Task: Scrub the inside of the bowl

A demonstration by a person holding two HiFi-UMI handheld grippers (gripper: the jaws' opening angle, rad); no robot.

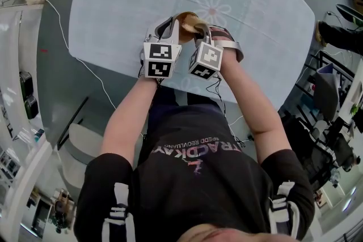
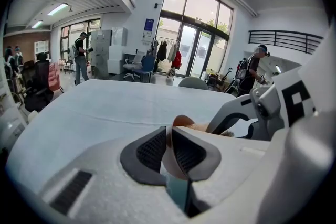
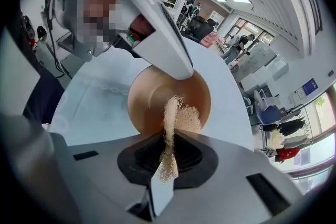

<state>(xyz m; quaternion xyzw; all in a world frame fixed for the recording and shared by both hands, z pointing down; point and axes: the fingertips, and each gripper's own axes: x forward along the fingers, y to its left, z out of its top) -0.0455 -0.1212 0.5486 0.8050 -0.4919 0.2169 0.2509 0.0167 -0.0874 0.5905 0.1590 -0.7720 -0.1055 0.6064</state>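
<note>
L gripper [image 2: 169,148] pinches bowl [image 3: 151,98] rim (mouth tipped toward R gripper [image 3: 168,153]), which clamps scrubber [image 3: 169,115] pointing lengthwise into bowl.

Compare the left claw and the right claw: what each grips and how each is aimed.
The left claw pinches the thin rim of the tan bowl; the right claw pinches a fibrous scrubber. The left claw looks nearly level across the table; the right claw looks steeply down into the bowl, with the scrubber reaching over its inside. Both are shut on something and meet at the same bowl.
</note>
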